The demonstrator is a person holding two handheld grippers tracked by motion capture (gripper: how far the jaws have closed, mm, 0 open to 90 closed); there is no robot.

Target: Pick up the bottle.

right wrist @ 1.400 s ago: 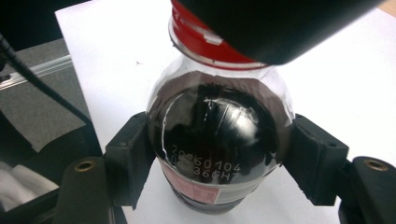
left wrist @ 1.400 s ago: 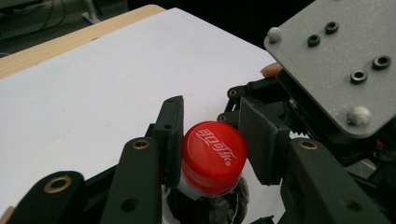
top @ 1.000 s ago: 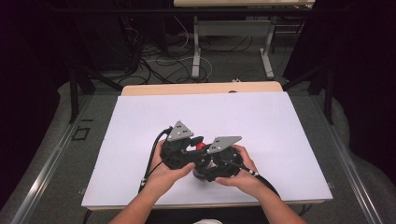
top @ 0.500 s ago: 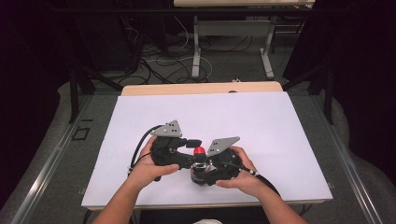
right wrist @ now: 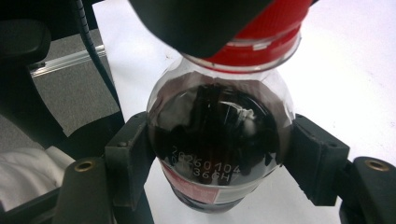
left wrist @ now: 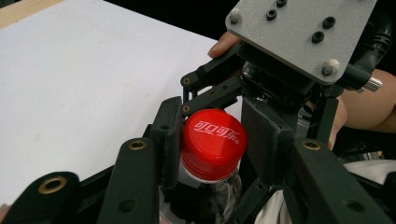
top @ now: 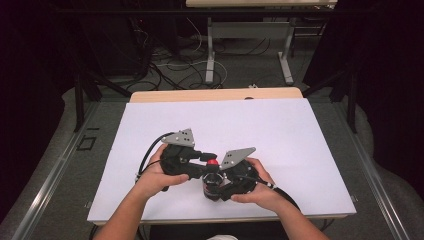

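A small bottle of dark cola [right wrist: 219, 149] with a red cap [left wrist: 214, 142] stands near the table's front edge, its cap [top: 212, 162] showing between the two grippers in the high view. My left gripper [left wrist: 215, 135] is shut on the cap, one pad [left wrist: 166, 140] pressed against its side. Around the bottle's rounded shoulder, my right gripper [right wrist: 222, 161] is shut, with a pad [right wrist: 128, 158] on each side. From above, the left gripper [top: 207, 160] comes in from the left and the right gripper [top: 216, 186] from the right, each held by a hand.
A white sheet covers the table [top: 260, 130], with a wooden strip [top: 215, 95] at its far edge. Behind the table are cables and table legs [top: 210, 60] on the floor. Metal rails [top: 55, 170] run along both sides.
The left gripper has shifted a little to the left. The bottle and the right gripper have come slightly nearer the front edge. Both grips hold.
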